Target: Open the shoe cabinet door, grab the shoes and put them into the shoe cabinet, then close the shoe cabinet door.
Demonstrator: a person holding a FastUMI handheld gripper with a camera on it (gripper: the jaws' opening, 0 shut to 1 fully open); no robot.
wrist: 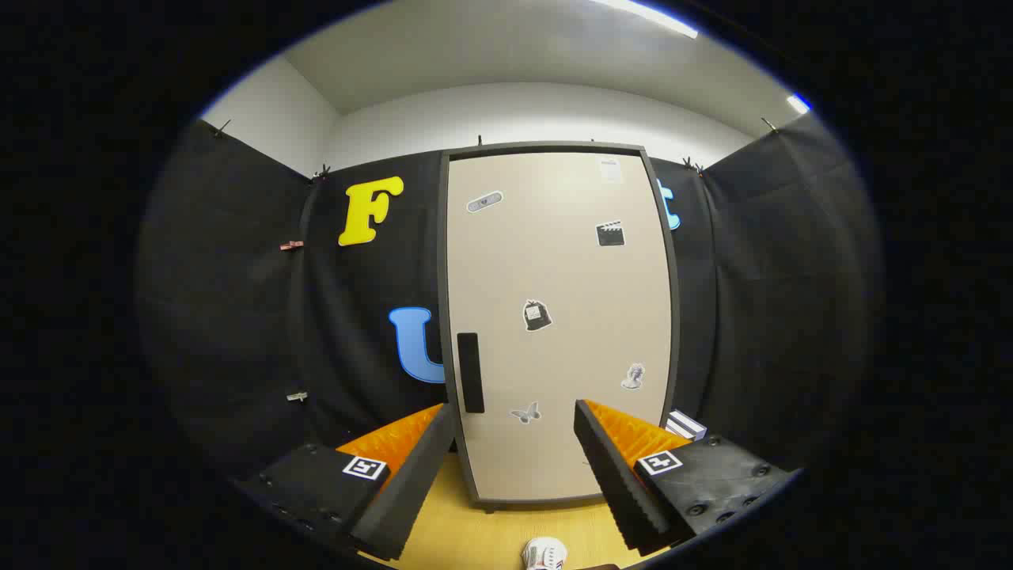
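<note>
Jaws spread wide and empty, the gripper (pixel 514 467) hovers above the floor (pixel 506 530), a shoe (pixel 544 552) just below between them. Beyond stands the shut cabinet door (pixel 558 317), pale and sticker-dotted. Best to hook its dark handle (pixel 470 372) squarely on the left edge, then swing outward.

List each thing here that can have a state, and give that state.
Cabinet door: shut, handle on its left edge.
Gripper: fingers open, empty, pointing at the door.
Shoe: on the floor between the fingers, not grasped.
Ceiling light: on.
</note>
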